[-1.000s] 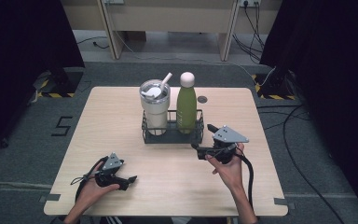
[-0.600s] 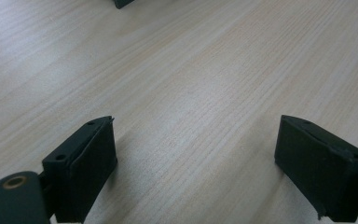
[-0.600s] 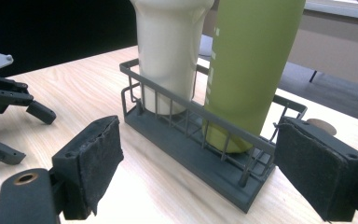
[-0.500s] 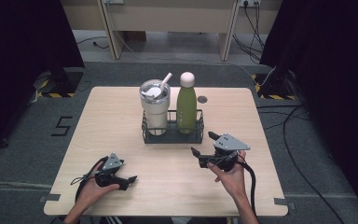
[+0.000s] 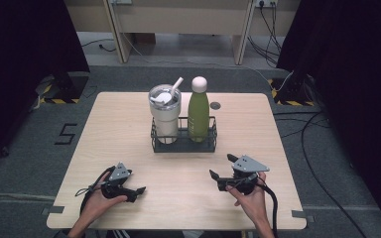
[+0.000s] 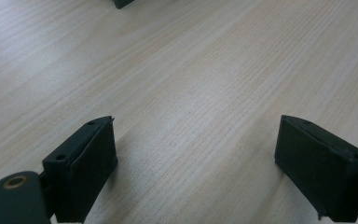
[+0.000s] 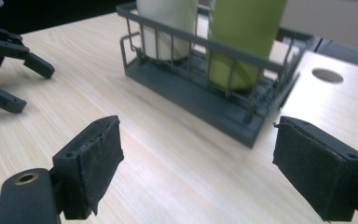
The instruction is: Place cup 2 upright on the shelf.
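A dark wire basket (image 5: pixel 183 145) stands at the middle of the light wooden table (image 5: pixel 129 124). A white tumbler (image 5: pixel 164 111) with a lid and straw sits in it on the left, a green bottle (image 5: pixel 198 111) with a pale cap on the right. My right gripper (image 5: pixel 222 166) is held near the front right, open, pointing left toward the basket (image 7: pixel 223 100). Nothing lies between its pads (image 7: pixel 98 158). My left gripper (image 5: pixel 138 192) rests low at the front left, open over bare wood (image 6: pixel 196 116), also with nothing between its pads.
A round cable hole (image 5: pixel 215 105) lies in the tabletop behind the basket. Cables trail from both grippers toward the near edge. Grey floor, loose cables and dark curtains surround the table. Bare wood lies between the two grippers.
My right gripper has come down and nearer the table's front edge, away from the basket. The left gripper, basket, tumbler and bottle have not moved.
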A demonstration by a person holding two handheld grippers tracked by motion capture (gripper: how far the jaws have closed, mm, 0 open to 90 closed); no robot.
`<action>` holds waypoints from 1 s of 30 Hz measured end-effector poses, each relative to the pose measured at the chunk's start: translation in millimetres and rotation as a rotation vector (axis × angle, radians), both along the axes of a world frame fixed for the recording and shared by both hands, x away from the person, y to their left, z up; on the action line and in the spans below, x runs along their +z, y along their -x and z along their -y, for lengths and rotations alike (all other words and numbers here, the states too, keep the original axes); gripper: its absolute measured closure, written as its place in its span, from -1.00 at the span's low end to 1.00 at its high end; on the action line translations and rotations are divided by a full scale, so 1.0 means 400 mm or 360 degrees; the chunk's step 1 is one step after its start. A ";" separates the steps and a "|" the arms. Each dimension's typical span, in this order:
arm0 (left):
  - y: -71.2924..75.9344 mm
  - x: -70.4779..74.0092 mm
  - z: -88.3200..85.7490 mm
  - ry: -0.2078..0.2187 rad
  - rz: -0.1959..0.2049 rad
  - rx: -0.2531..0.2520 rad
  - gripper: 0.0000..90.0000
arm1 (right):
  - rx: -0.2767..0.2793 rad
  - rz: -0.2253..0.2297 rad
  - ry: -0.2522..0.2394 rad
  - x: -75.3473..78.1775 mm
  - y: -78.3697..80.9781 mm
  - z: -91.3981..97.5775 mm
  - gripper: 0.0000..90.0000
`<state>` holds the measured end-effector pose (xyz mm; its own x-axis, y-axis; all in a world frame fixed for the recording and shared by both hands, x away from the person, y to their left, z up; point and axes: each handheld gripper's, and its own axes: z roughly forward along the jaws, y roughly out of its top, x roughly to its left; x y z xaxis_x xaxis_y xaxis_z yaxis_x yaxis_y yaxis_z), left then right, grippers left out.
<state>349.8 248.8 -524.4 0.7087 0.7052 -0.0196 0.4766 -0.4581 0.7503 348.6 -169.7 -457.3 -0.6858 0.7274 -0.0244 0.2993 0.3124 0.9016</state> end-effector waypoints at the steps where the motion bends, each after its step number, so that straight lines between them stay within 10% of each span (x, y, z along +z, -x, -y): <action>1: 0.000 0.000 0.000 0.0000 0.0001 -0.0001 -0.74 | -0.0008 -0.0003 -0.0002 -0.004 0.002 0.004 -0.66; 30: 0.000 0.000 0.000 0.0000 0.0000 -0.0001 -0.73 | -0.0072 -0.0258 0.0125 -0.100 0.047 0.065 -0.63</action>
